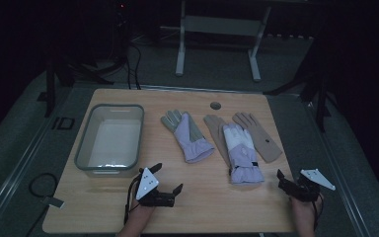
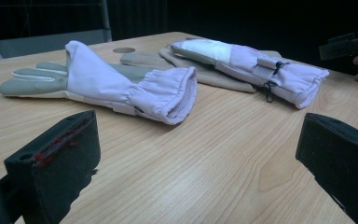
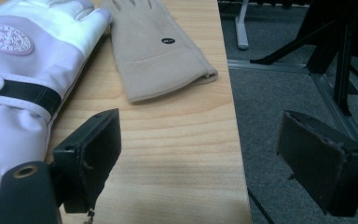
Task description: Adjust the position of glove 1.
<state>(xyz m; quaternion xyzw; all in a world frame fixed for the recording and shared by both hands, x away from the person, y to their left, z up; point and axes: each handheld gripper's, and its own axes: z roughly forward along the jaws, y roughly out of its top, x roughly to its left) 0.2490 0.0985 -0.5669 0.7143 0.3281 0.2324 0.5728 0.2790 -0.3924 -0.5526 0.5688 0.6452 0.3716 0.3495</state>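
Hovering low at the lower middle of the high view, the left gripper [image 1: 170,178] had its jaws spread wide and empty, aimed at the lilac glove [image 1: 189,137] lying near frame center on the table [image 1: 202,207]. That glove's long axis ran away from the jaws, cuff nearest, fingers toward the upper left. At lower right, the right gripper [image 1: 290,181] was likewise open, beside the cuff of the second lilac glove [image 1: 242,154], which overlapped 2 beige gloves [image 1: 259,136]. A grey bin [image 1: 109,139] sat left.
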